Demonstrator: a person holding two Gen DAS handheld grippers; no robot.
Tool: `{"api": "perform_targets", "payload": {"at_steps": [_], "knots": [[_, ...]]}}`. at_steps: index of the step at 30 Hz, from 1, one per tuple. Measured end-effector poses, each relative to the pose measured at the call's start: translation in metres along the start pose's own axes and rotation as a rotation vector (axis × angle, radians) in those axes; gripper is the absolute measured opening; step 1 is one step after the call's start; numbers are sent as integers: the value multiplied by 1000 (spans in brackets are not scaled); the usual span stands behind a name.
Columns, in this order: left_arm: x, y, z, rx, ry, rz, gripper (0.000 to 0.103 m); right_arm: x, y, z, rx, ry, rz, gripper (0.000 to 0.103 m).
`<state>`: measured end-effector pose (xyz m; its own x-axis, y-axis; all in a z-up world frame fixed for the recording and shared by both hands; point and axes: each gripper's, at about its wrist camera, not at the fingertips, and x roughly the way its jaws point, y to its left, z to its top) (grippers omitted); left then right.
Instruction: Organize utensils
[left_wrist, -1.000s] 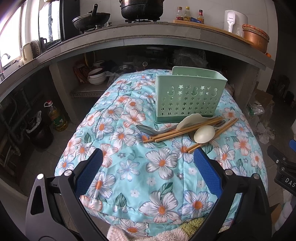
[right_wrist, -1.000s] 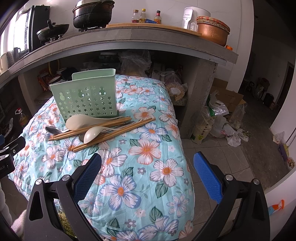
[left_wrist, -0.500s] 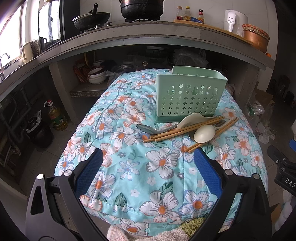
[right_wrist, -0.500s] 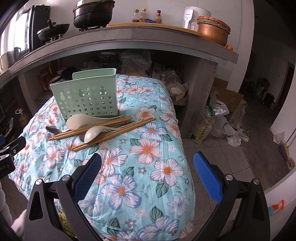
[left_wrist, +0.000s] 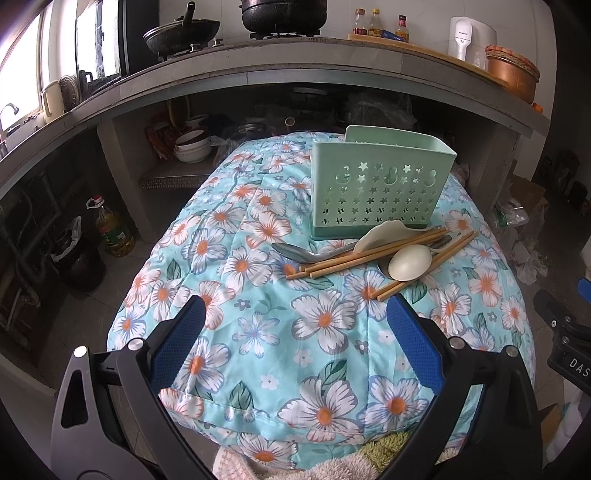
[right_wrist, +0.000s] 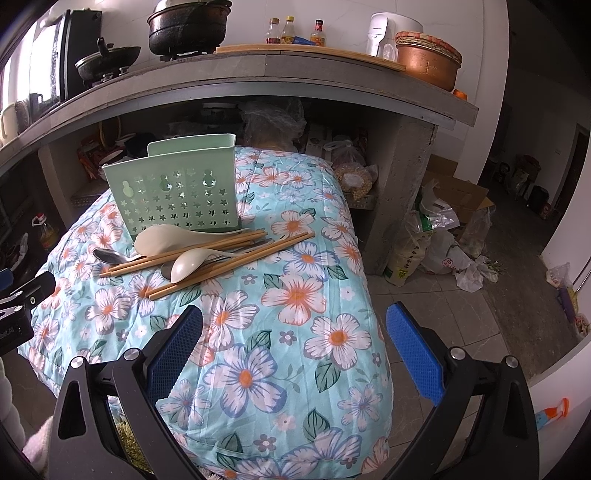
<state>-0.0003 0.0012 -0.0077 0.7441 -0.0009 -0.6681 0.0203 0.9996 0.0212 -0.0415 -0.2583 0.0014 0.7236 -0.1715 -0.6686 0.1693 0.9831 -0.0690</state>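
Kitchen counter (left_wrist: 258, 70) seen behind floral-clothed surface (left_wrist: 325, 317). Left gripper (left_wrist: 295, 332) held wide, nothing between fingers, low over near edge. Right gripper (right_wrist: 295, 336) likewise spread wide and bare. Green utensil holder (left_wrist: 376, 192) stood upright ahead of left gripper, slightly right. Chopsticks (left_wrist: 369, 254), white spoons (left_wrist: 410, 262) and metal spoon (left_wrist: 295, 251) piled just before holder, ahead-left of right gripper.

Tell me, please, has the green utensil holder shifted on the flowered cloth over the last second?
No. In the left wrist view the green utensil holder keeps its place against the concrete counter behind it and the chopsticks in front.
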Motion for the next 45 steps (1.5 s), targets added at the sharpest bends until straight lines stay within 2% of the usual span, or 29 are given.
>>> {"api": "perform_targets", "payload": {"at_steps": [12, 20, 23, 31, 33, 38, 45], "knots": [[22, 12, -1, -21, 71, -22, 95, 9, 12, -2, 15, 14, -10, 97], [50, 23, 2, 7, 126, -65, 95, 30, 31, -6, 42, 70, 9, 97], [61, 22, 3, 33, 133, -78, 95, 41, 39, -8, 46, 113, 24, 97], [107, 29, -5, 40, 239, -91, 95, 95, 70, -25, -12, 322, 115, 97], [118, 31, -7, 45, 262, -93, 95, 104, 79, -28, -38, 342, 117, 97], [131, 33, -9, 65, 244, -111, 95, 113, 99, -33, -97, 325, 109, 97], [139, 37, -1, 59, 201, -167, 95, 111, 92, -42, -27, 307, 139, 97]]}}
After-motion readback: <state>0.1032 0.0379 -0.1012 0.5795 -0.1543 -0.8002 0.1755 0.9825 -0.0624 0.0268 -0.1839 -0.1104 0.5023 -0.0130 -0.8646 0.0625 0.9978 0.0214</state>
